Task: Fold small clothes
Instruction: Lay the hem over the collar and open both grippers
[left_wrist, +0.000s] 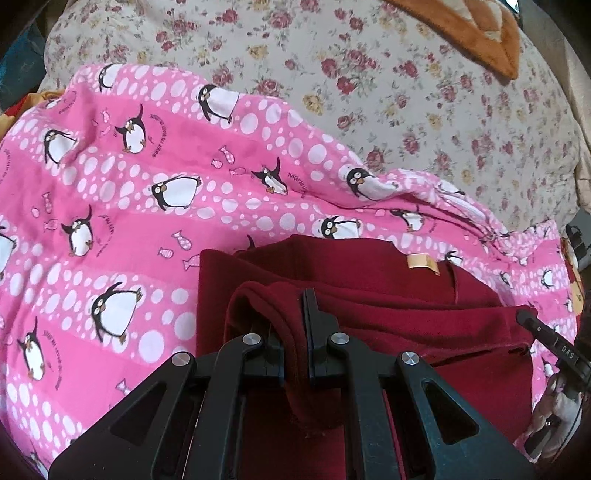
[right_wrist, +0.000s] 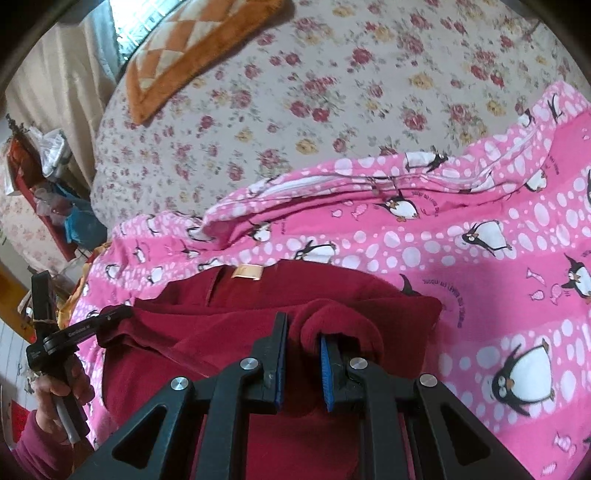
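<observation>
The dark red fleece garment (left_wrist: 369, 280) looks soft, light & limp, w/ a thick nap, so prob. not slippery; it sags wherever unsupported and bunches into rolls at a pinch. No stiffness to lean on: a fold line prob. needs two holds at matching edge pts, w/ the cloth laid down rather than dropped, or the layers creep. Best holds look like hems & corners, where the fabric doubles and a pad gets bite.

Left gripper (left_wrist: 295, 332): jaws narrow, clamped on a rolled edge of the fleece, which passes between the pads and hangs below toward 6 o'clock. Right gripper (right_wrist: 303, 343): jaws narrow but a bit apart, pinching a thicker fold; the cloth wraps over the right-hand blue pad (right_wrist: 325, 363). In the right wrist view the other tool shows at 9 o'clock, its tip on the garment's far edge, w/ a hand (right_wrist: 59, 398) round its handle.

Looks: deep maroon, plain, matte pile, several layers already overlapping. A small tan label (right_wrist: 248, 272) sits near the top edge, at 12 o'clock from the right jaws; a seam or slit runs just beside it. What kind of garment: can't tell.

Location: spread on a pink penguin-print blanket (left_wrist: 110, 184) atop a floral bedspread (left_wrist: 406, 110). An orange cushion (right_wrist: 192, 48) lies well apart, up at 11 o'clock in the right wrist view.
</observation>
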